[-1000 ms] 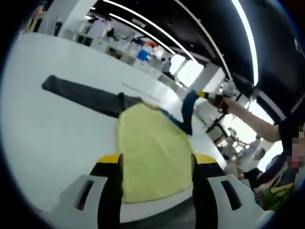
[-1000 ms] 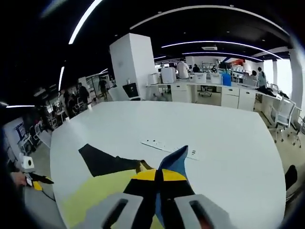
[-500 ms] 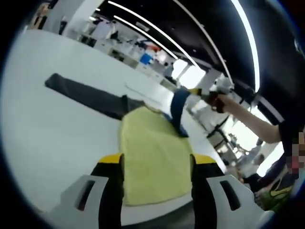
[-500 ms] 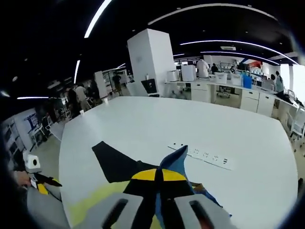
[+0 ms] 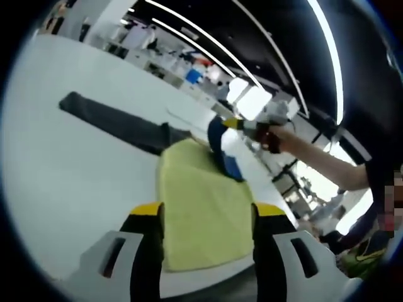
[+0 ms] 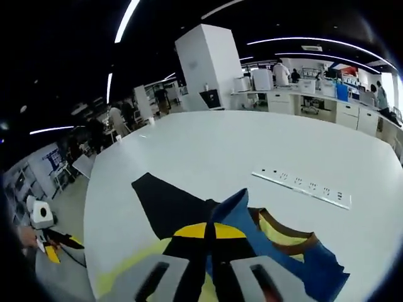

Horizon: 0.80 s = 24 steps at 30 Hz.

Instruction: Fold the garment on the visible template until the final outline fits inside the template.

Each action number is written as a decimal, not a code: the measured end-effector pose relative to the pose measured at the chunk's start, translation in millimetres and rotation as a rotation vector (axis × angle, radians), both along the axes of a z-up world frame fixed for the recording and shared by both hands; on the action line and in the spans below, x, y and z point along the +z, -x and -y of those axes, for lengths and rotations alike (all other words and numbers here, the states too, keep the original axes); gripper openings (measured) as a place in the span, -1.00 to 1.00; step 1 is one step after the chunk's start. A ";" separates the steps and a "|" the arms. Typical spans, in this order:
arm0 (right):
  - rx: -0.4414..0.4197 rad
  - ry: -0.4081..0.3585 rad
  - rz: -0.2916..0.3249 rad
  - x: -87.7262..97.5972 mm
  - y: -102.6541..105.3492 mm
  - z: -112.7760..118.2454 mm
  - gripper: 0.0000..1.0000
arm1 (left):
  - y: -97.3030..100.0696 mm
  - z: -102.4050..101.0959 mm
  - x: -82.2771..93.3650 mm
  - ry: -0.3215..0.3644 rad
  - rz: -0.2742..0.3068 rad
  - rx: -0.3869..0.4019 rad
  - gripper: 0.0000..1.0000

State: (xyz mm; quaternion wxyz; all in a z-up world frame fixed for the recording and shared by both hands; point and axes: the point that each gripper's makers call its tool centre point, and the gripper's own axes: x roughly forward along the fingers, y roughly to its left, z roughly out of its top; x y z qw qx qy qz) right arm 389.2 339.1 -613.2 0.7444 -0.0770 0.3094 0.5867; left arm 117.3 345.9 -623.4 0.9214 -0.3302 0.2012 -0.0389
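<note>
left view: low over table [image 5: 56, 182] | right view: opposite, above | shared: garment [image 5: 201, 201]

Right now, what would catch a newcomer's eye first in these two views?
The right gripper, shut on a blue sleeve, lifts it above the yellow garment spread on the white table. A black sleeve stretches away across the table, while the open left gripper hovers at the garment's near edge.

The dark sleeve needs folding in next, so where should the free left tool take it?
Grip the dark sleeve at its far cuff end, coming from beyond the cuff: it lies flat and straight on the white table, stretching away from the yellow template.
</note>
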 end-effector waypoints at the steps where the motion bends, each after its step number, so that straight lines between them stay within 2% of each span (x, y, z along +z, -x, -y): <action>1: 0.002 0.002 -0.002 -2.8 1.5 -2.7 -1.00 | -0.2 -0.4 -0.5 0.001 0.001 0.000 0.04; 5: 0.014 0.011 -0.025 -15.7 7.4 -14.0 -1.00 | -0.5 -3.0 -3.9 0.012 -0.004 0.003 0.04; 18: 0.034 0.077 -0.106 -74.2 32.4 -38.0 -1.00 | -1.3 -15.4 -10.3 0.030 -0.016 0.027 0.04; 24: 0.021 0.096 -0.129 -86.6 32.4 -44.0 -1.00 | -2.4 -21.8 -10.2 0.033 -0.017 0.037 0.04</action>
